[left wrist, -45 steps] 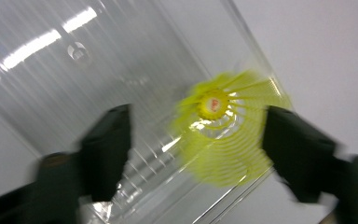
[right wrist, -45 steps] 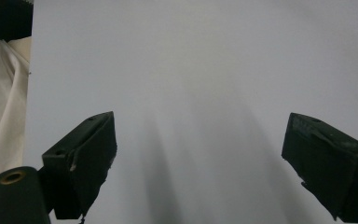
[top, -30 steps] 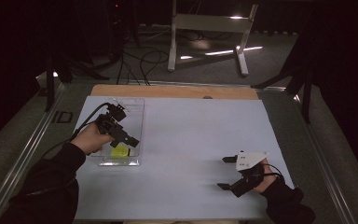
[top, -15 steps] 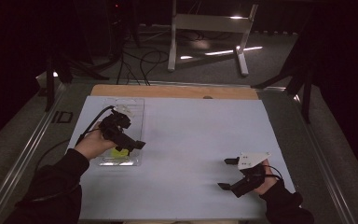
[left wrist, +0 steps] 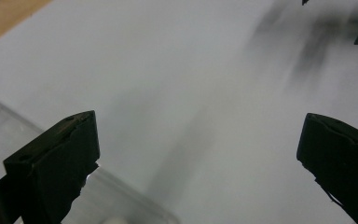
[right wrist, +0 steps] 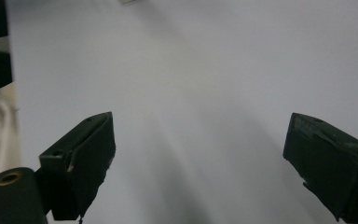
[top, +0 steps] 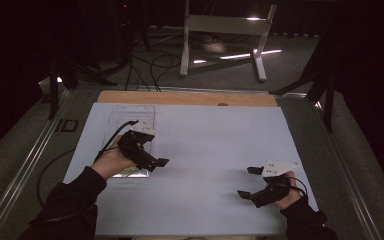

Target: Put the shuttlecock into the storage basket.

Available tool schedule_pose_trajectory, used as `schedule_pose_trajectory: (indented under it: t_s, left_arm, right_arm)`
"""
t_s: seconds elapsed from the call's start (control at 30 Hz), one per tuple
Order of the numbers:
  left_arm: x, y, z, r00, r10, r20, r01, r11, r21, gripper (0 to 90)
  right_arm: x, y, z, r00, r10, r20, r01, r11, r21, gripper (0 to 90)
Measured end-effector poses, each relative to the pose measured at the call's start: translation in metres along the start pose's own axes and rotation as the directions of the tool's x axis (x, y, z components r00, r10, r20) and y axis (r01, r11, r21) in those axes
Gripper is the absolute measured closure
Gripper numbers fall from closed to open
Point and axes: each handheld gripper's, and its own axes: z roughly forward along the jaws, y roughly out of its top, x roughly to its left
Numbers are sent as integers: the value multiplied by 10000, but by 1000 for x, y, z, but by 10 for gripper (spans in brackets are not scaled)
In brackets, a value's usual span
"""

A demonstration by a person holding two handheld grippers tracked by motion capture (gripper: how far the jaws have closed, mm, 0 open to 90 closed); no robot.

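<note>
Left gripper [top: 155, 162] spread, empty; clear tray [top: 130, 117] sits at your 10 o'clock, long axis 12-to-6; right gripper [top: 247, 182] spread, well apart.

I worked in a dark room; the walls were lost in black and I could not make them out. The table [top: 220, 150] in front of me carried a pale blue-white sheet, and a strip of bare wood [top: 190, 97] ran along its far edge. Grey metal rails [top: 30, 160] framed the table at both sides. Beyond it the floor [top: 220, 70] was grey carpet, with black cables [top: 155, 62] trailing across it. A white metal stand [top: 225, 30] stood there on 2 legs, and bright streaks of light [top: 250, 54] lay on the floor beside its feet. Dark frame legs [top: 325, 85] rose at the right.
</note>
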Motion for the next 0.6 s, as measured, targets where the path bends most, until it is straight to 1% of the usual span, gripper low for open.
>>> schedule_pose_trajectory:
  t_s: [0.03, 0.07, 0.13, 0.2, 0.23, 0.27, 0.3, 0.47, 0.53, 0.57, 0.6]
  left_arm:
    - [-6, 0, 5, 9999, 117, 9, -117, 9998, -183, 1]
    - [-9, 1, 8, 9998, 179, 122, -175, 9995, -271, 1]
    - [-14, 1, 11, 9991, 313, 289, -301, 9986, -432, 1]
    - [-20, 1, 16, 9984, 392, 408, -369, 9977, -561, 1]
    - [-22, 1, 17, 9974, 449, 561, -412, 9969, -664, 2]
    - [-25, 1, 19, 9971, 474, 599, -429, 9964, -737, 1]
    - [-28, 1, 20, 9967, 551, 598, -503, 9956, -788, 1]
    - [-39, -2, 26, 9934, 780, 847, -677, 9907, -1178, 1]
    - [-43, -5, 27, 9924, 832, 912, -718, 9899, -1223, 1]
    - [-46, -6, 28, 9916, 938, 885, -825, 9890, -1228, 1]
    - [-47, -8, 29, 9908, 983, 930, -863, 9884, -1250, 1]
  right_arm:
    - [0, -1, -2, 9999, 55, 138, -54, 10000, -55, 91]
    - [0, -2, -3, 9997, -28, 249, 33, 9998, -213, 92]
    - [0, -4, -5, 9999, 87, 132, -83, 9996, -273, 94]
    - [1, -7, -6, 9995, 66, 299, -57, 9995, -324, 94]
    - [0, -8, -6, 9996, 100, 248, -92, 9994, -325, 95]
    - [0, -9, -6, 9997, 194, 173, -186, 9990, -415, 95]
    - [-1, -10, -7, 9995, 259, 206, -248, 9985, -482, 95]
    - [-1, -13, -10, 9993, 346, 123, -336, 9969, -708, 96]
    - [0, -15, -11, 9992, 380, 108, -370, 9962, -794, 111]
    - [1, -15, -11, 9992, 387, 127, -376, 9962, -787, 128]
    - [1, -16, -11, 9991, 346, 241, -326, 9963, -789, 126]
